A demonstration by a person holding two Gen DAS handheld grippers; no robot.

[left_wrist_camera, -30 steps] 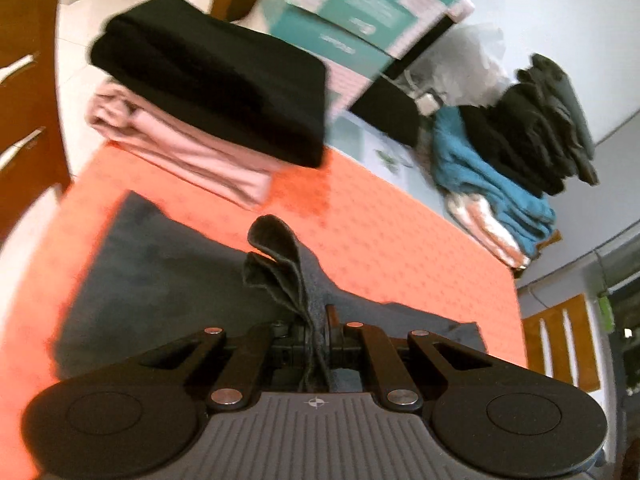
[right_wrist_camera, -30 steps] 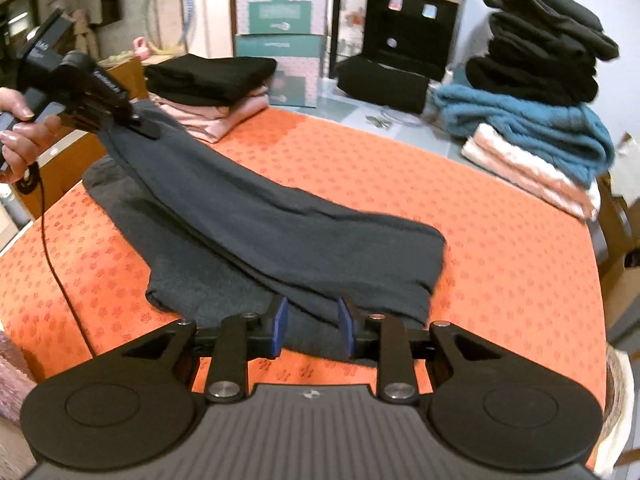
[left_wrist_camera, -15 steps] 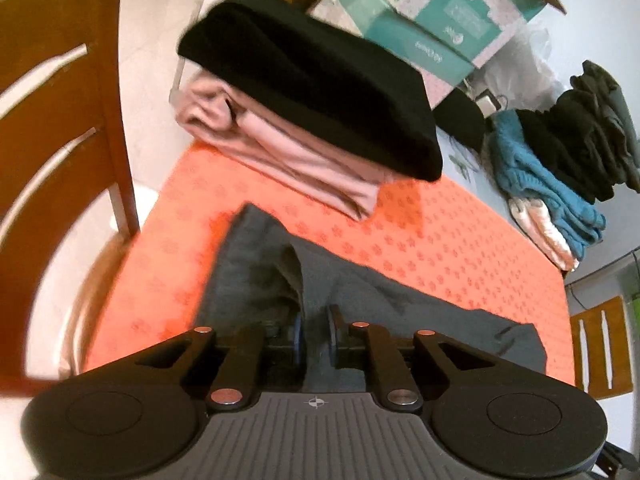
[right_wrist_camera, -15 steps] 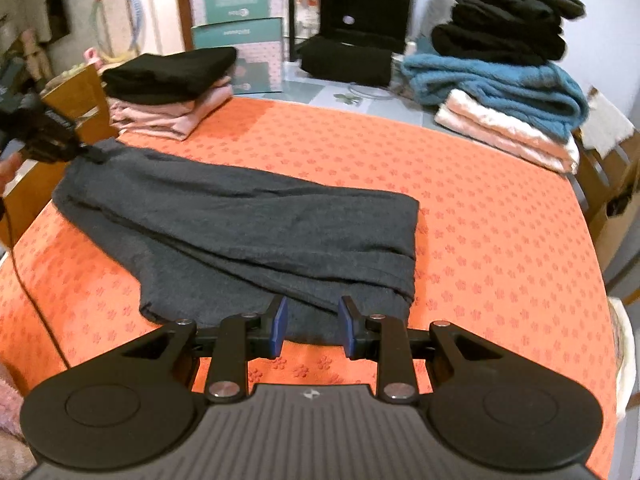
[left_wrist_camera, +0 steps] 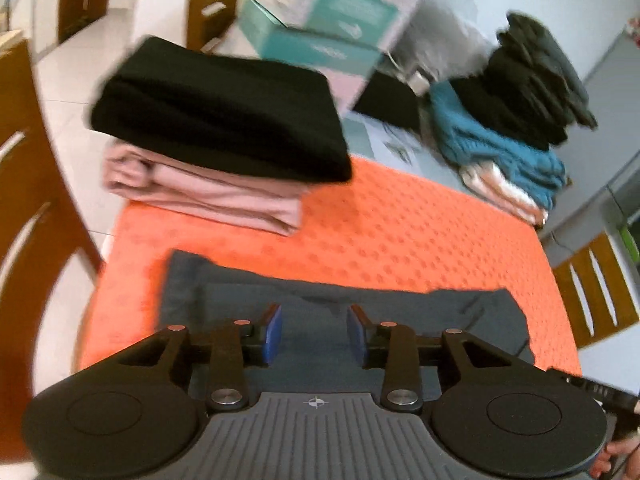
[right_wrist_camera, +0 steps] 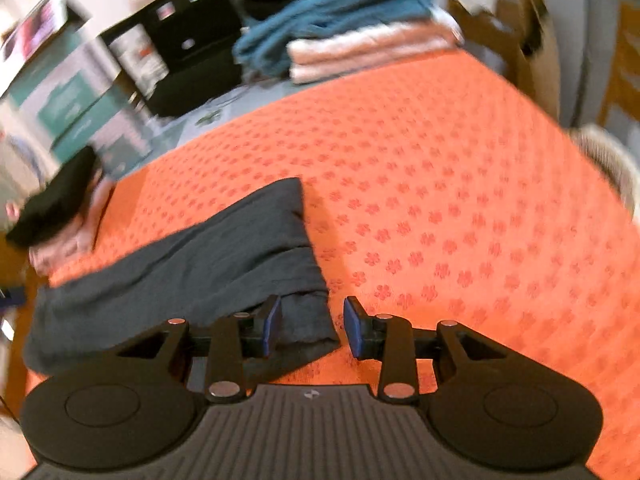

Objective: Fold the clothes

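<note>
A dark grey garment (left_wrist_camera: 360,312) lies folded lengthwise on the orange patterned tablecloth (left_wrist_camera: 400,232). My left gripper (left_wrist_camera: 315,334) is open and empty just above the garment's left end. In the right wrist view the same garment (right_wrist_camera: 192,264) stretches away to the left. My right gripper (right_wrist_camera: 312,326) is open, and the garment's near right corner lies between its fingers.
A folded black garment (left_wrist_camera: 224,112) on pink ones (left_wrist_camera: 208,196) sits at the cloth's far left corner. A pile of blue, black and pale clothes (left_wrist_camera: 516,120) and teal boxes (left_wrist_camera: 332,32) stand at the back. Wooden chairs (left_wrist_camera: 24,208) flank the table.
My left gripper let go of the garment's end, which now lies flat, and opened. My right gripper opened wider and moved down to the garment's right corner.
</note>
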